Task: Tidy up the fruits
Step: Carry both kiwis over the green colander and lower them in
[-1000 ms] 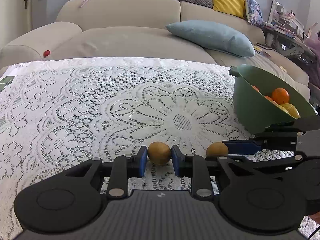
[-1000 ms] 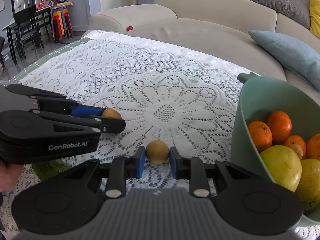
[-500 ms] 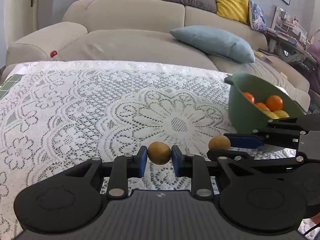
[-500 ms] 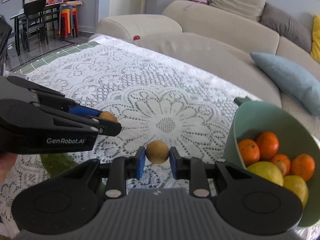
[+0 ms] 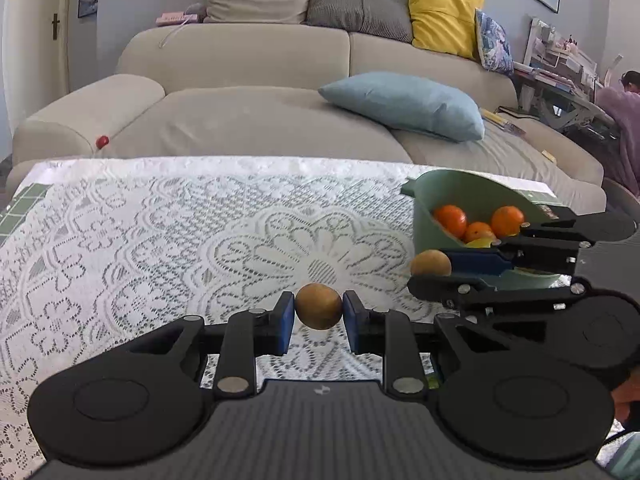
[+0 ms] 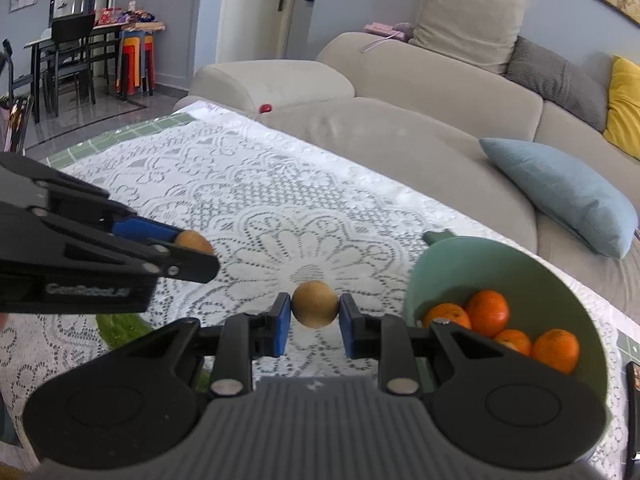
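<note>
The green bowl point(image 5: 432, 216) at right centre is partly hidden by the right tool point(image 5: 430, 270); its oranges point(image 6: 486, 312) are half covered. Each brown fruit is nearly round, so no long axis can be made out. The left tool point(image 5: 319, 312) is clenched on one brown fruit point(image 5: 319, 306) above the bench point(image 5: 160, 240); the right tool is clenched on the other fruit point(image 6: 314, 309).
</note>
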`<action>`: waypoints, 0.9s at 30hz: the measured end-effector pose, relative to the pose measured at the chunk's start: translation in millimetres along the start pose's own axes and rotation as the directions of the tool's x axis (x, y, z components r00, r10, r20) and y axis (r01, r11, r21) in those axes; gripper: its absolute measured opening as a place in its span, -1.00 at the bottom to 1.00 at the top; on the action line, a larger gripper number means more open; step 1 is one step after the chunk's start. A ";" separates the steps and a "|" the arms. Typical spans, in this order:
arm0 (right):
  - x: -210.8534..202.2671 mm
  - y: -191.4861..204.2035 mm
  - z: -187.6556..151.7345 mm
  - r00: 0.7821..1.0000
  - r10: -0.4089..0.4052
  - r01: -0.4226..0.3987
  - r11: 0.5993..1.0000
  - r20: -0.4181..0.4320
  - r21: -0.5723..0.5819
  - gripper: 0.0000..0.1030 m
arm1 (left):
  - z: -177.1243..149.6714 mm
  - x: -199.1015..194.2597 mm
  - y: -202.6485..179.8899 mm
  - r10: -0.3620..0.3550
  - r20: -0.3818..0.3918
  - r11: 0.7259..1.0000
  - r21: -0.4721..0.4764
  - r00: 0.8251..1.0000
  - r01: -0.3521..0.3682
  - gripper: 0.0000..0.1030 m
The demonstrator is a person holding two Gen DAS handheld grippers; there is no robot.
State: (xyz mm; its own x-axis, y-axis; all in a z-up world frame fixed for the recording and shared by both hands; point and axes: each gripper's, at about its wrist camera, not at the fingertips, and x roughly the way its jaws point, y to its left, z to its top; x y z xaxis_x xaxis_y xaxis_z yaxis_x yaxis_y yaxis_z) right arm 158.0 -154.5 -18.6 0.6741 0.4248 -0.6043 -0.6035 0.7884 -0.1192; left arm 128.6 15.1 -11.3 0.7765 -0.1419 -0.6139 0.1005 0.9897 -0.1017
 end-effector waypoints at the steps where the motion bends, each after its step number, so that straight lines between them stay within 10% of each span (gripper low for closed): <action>1: -3.6 -4.2 1.2 1.000 -0.006 0.006 1.000 0.009 0.010 -0.57 | 2.0 -2.0 -3.5 -0.004 0.006 1.000 0.003 1.000 0.004 -0.44; 27: -42.7 -106.7 -15.5 0.978 -0.209 0.201 0.961 0.021 0.190 -0.56 | 50.6 28.6 -96.1 -0.198 0.009 0.978 0.063 0.980 0.197 -0.44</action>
State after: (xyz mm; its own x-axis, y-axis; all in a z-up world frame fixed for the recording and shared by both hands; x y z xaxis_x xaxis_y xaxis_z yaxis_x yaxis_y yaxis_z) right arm 187.0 -263.7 7.7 0.7940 0.2602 -0.5495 -0.3635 0.9276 -0.0860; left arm 172.6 -83.2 20.5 0.7466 -0.3349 -0.5749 0.2907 0.9414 -0.1708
